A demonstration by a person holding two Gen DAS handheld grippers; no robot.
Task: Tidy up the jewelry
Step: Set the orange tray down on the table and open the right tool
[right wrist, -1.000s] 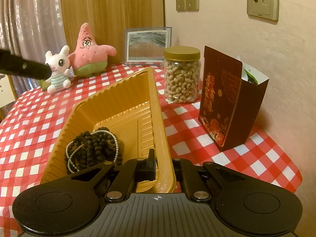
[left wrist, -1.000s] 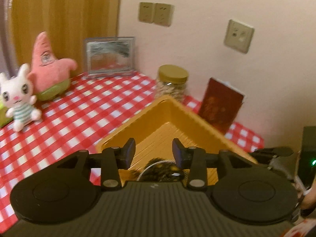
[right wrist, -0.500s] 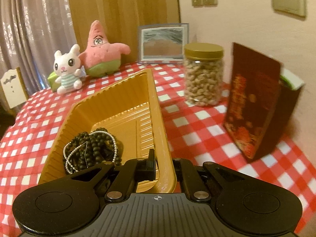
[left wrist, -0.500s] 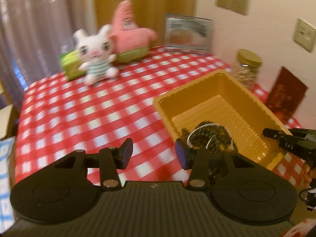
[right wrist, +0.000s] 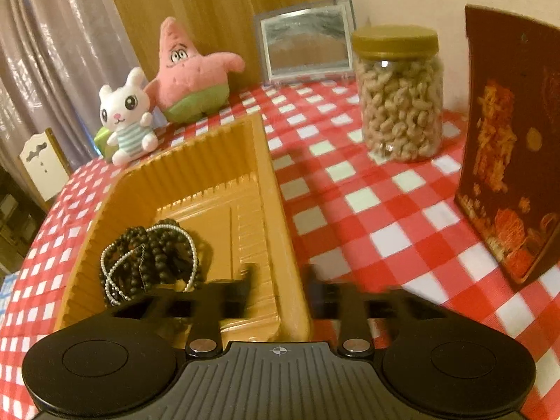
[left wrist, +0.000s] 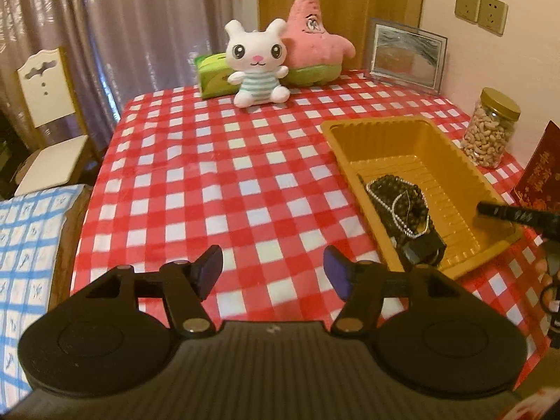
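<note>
While right gripper (right wrist: 278, 285) just opened astride tray wall (right wrist: 280, 231), left gripper (left wrist: 273, 273) gapes empty.

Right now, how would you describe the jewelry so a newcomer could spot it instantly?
On the red-checked tablecloth sits an orange plastic tray. At its near end lies the jewelry: a heap of dark beaded strands tangled with a thin silvery bead chain, the only thing in the tray.

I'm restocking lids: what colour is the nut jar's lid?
Gold, a dull olive-gold; the lid of the nut jar shows best in the right wrist view.
</note>
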